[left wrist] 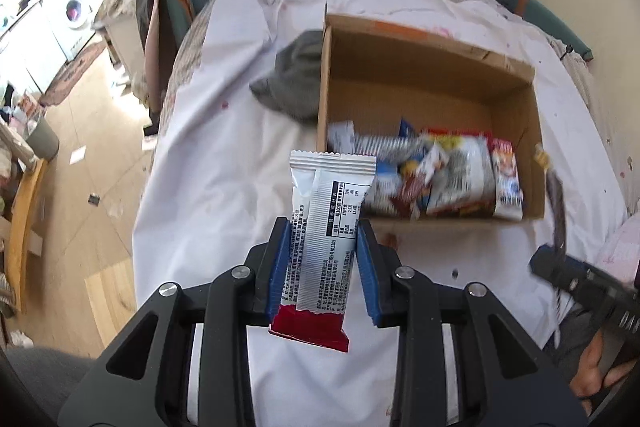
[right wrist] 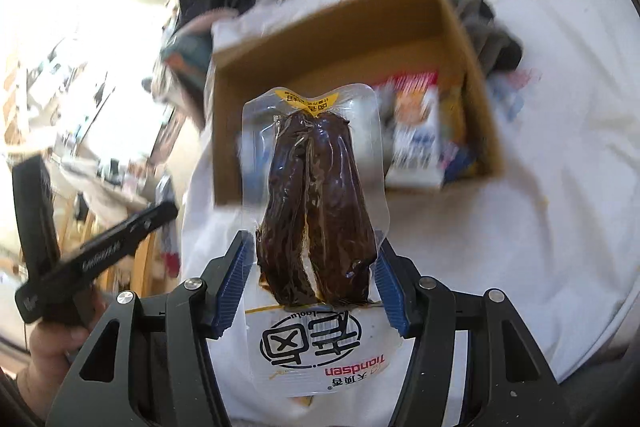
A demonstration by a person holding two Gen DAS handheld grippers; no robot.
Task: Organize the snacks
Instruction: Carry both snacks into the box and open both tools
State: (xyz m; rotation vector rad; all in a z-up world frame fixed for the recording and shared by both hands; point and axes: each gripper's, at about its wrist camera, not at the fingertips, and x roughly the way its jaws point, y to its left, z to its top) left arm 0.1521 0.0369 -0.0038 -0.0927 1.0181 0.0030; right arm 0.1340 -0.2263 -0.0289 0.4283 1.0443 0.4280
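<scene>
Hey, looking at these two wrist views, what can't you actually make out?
- Snacks in the cardboard box: motion-blurred in the right wrist view, labels unreadable.
- Front of the silver bar wrapper: left wrist view shows only its back seam.
- Vacuum-packed sausage pack: its lower end is hidden behind the gripper body.
- Grey cloth: partly hidden behind the box wall.

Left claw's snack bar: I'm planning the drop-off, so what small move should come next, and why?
Probably carry the left claw forward and a little right until the snack bar hangs over the cardboard box, then release. It is gripped but short of the box's near wall; the snacks crowd the near end, and the far end shows bare floor.
</scene>
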